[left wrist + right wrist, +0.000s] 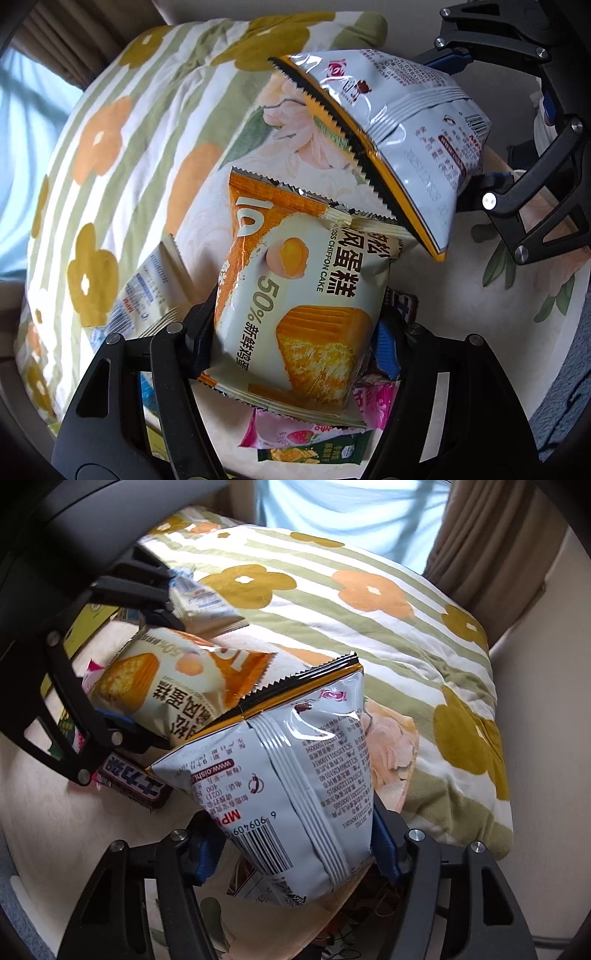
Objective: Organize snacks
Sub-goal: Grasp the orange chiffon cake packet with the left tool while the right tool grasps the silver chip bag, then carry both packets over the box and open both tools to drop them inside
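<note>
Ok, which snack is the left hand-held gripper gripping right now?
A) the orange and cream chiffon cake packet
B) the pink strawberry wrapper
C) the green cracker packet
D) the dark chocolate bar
A: in the left wrist view the left hand-held gripper has its fingers pressed on both sides of the orange and cream chiffon cake packet, holding it above the other snacks on the bed.

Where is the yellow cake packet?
The chiffon cake packet is pinched in the left gripper, above the strawberry wrapper, beside the silver chip bag.
</note>
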Tool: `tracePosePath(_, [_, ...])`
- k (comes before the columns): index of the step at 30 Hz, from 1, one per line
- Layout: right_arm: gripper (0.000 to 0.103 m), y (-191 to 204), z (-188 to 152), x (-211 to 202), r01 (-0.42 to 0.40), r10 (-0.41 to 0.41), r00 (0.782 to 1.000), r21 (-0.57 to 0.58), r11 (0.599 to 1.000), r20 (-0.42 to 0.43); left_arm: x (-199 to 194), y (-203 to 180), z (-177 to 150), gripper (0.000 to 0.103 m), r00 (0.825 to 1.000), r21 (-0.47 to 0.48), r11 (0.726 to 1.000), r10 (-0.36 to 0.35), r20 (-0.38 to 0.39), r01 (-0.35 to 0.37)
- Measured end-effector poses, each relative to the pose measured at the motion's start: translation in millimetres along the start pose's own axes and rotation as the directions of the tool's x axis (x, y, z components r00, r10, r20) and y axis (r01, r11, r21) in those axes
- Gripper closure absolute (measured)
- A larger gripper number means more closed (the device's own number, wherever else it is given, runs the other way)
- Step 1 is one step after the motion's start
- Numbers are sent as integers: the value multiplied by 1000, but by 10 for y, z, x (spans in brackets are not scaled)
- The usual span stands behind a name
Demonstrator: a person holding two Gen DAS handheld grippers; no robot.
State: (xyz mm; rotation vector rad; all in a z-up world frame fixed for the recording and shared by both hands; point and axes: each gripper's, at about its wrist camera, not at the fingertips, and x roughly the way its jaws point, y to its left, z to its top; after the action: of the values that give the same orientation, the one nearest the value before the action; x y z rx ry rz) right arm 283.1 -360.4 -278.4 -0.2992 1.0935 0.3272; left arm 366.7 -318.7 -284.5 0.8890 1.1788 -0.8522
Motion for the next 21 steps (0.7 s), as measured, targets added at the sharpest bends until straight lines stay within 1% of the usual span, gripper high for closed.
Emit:
tracePosePath(5, [40,-50,36,-261,-3,0,999,70,998,46,-272,-4,-43,38,999,-36,999,25,43,-23])
tracePosePath(10, [40,12,117,-588,10,-19,995,83,997,102,-612,1,-142,38,994,-93,994,60,93,-52])
tracePosePath(13, [40,56,184,-783,12,-24,991,92,996,132,-845,17,-251,38,989,-152,986,82,121,-64])
tracePosePath(17, [40,136,286,-1029,-34,17,983,95,995,180,-1180,84,-489,38,980,-274,960,110,169,-60])
tracePosePath(21, [40,256,431,-1186,-82,60,975,92,992,214,-1451,210,-844,38,970,-414,908,151,190,-60])
